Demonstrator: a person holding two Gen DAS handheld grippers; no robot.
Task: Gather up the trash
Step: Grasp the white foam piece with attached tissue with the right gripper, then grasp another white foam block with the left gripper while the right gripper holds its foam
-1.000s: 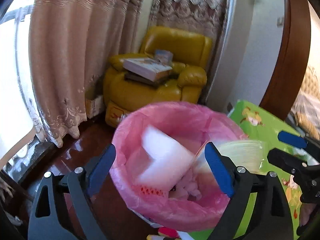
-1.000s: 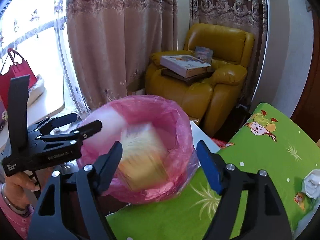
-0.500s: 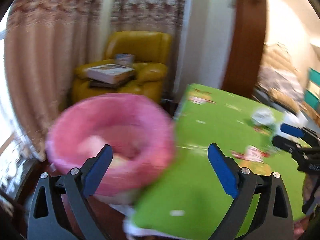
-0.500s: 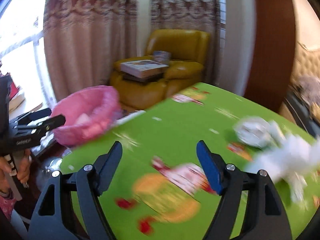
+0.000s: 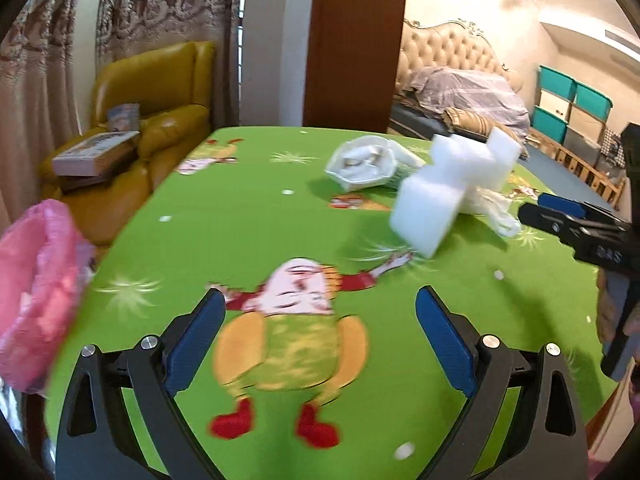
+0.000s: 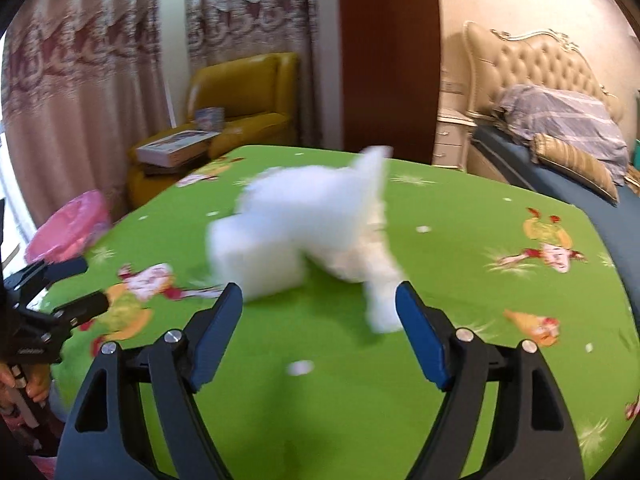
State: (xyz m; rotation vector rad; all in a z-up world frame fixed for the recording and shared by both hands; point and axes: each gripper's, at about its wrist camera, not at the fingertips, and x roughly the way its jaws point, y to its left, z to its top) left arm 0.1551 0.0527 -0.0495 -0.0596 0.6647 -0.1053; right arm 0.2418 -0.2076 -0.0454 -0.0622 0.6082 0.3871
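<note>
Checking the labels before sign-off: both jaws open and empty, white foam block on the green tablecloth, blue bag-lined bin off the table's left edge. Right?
One slip: the bin liner is pink, not blue, as the left wrist view shows. The rest holds: the left gripper is open and empty, the right gripper is empty with its jaws opening, and the white foam block lies on the green tablecloth.

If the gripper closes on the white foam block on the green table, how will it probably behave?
The white foam block looks like packing foam, so it is probably very light and may slide on the smooth green tablecloth when pushed. Its chunky stepped shape suggests it stays fairly stiff, though the pads might dent it.
</note>
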